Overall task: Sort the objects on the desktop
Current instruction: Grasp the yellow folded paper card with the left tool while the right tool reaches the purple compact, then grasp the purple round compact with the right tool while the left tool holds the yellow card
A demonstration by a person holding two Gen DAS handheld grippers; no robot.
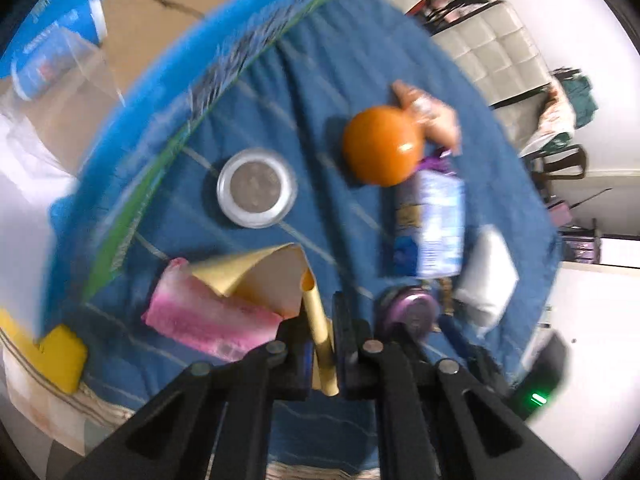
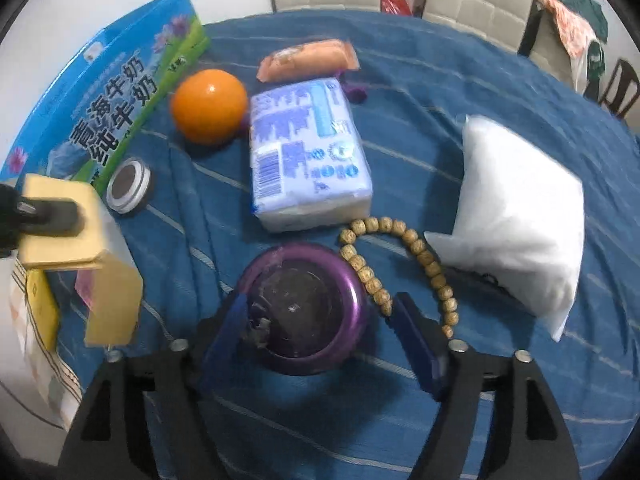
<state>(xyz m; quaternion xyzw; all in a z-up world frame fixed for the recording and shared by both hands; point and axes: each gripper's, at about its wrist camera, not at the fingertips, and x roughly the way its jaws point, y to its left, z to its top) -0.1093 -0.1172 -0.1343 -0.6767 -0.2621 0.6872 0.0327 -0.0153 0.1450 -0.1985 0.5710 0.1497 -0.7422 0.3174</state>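
My left gripper (image 1: 320, 340) is shut on the flap of a tan paper carton (image 1: 276, 276) and holds it above the blue cloth; the carton also shows at the left of the right wrist view (image 2: 108, 276). My right gripper (image 2: 320, 340) is open, its jaws on either side of a purple round tin (image 2: 308, 308) that rests on the cloth. An orange (image 2: 208, 106), a blue-white tissue pack (image 2: 308, 152), a small silver-rimmed tin (image 2: 129, 191), a wooden bead bracelet (image 2: 400, 256), a white pouch (image 2: 516, 216) and an orange snack pack (image 2: 308, 58) lie around.
A big blue milk box (image 2: 108, 92) stands open at the left edge of the cloth (image 2: 440, 80). A pink packet (image 1: 208, 320) and a yellow block (image 1: 60, 356) lie near the carton. Chairs stand beyond the table.
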